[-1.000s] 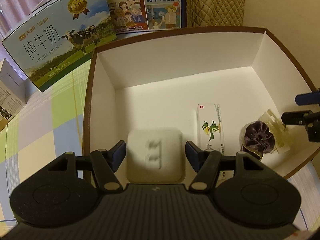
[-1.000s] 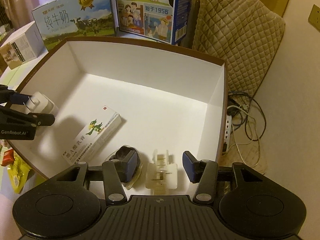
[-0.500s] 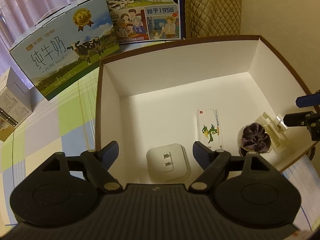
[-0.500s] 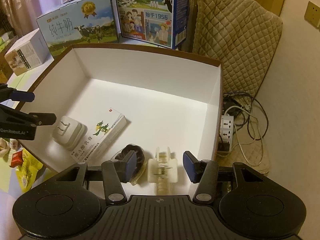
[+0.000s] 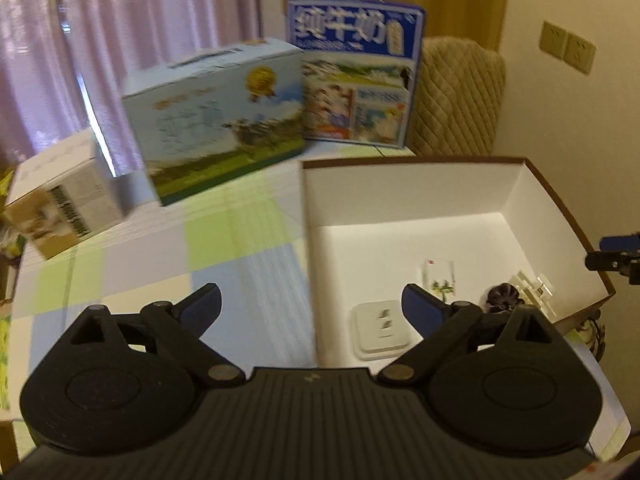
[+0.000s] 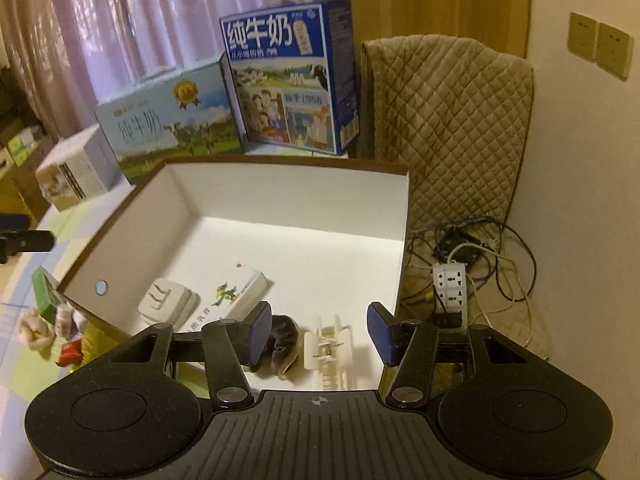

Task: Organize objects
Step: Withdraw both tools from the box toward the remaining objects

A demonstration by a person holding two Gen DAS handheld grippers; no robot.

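Both grippers hang spread and empty: the left gripper straddles the box's left wall, the right gripper above its near edge. Charger, medicine carton, what looks like a dark scrunchie and hair clip crowd the near side; the far floor lies open.

- White plug adapter, prongs up, left of right tongs.
- Flat medicine carton beside it.
- Dark scrunchie and cream hair claw between the right tongs' fingertips.

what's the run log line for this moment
left hand-held gripper open, empty | right hand-held gripper open above hair clip | charger in box
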